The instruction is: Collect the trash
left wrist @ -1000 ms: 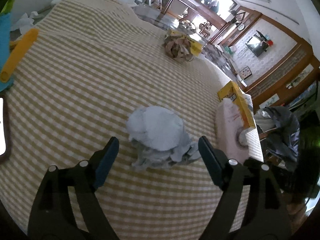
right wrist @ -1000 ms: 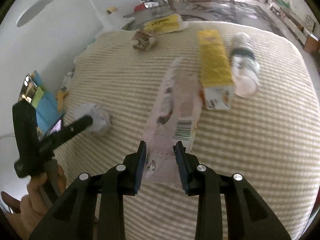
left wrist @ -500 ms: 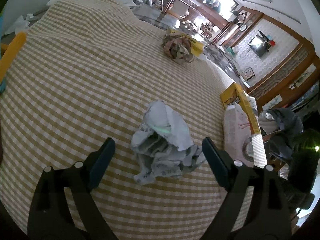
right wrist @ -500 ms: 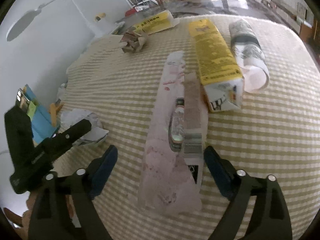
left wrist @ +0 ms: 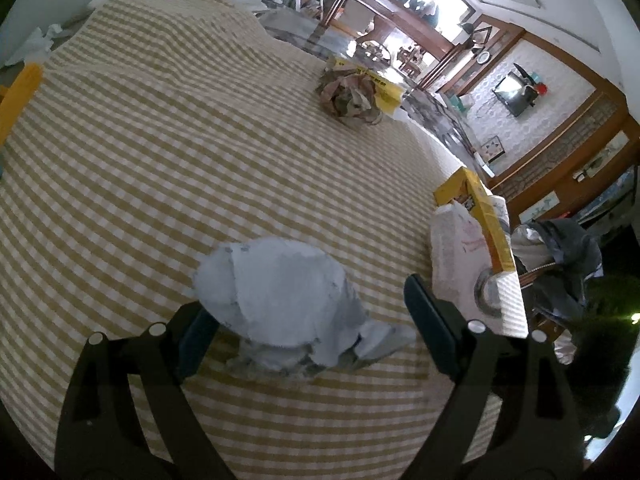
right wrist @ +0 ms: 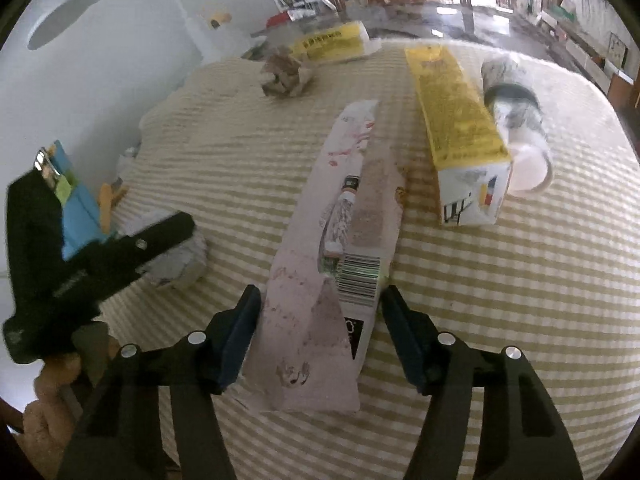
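- Checked cloth (left wrist: 168, 152), tan and white, covers the table across the left wrist view and drapes over the far edge.
- Left gripper (left wrist: 310, 326) stands with jaws wide apart; a white paper wad (left wrist: 280, 304) lies on the cloth between them, its left side hiding the tip of the left finger, the right finger apart from it.
- Farther off on the cloth sits a brown wad (left wrist: 350, 98), touching a yellow pack (left wrist: 380, 84) behind it.
- At the right edge of the table lie a pink wrapper (left wrist: 456, 252) and a yellow carton (left wrist: 486, 216), side by side.
- Beyond the table: a white wall, dark wooden frames, patterned wallpaper, a bright window at the back.
- Right wrist view: the same cloth (right wrist: 520, 300), striped here by blur, fills the lower frame.
- Right gripper (right wrist: 318, 324) is spread open, its fingers either side of the near end of the pink wrapper (right wrist: 332, 264), not closed on it; contact unclear.
- Just right of the wrapper lies the carton (right wrist: 460, 132), and beside that a paper cup (right wrist: 516, 120) on its side.
- The brown wad (right wrist: 285, 74) and yellow pack (right wrist: 330, 42) lie at the far edge.
- At left the left gripper (right wrist: 160, 236) covers part of the white wad (right wrist: 180, 260); a white wall and a white lamp (right wrist: 68, 20) stand behind.
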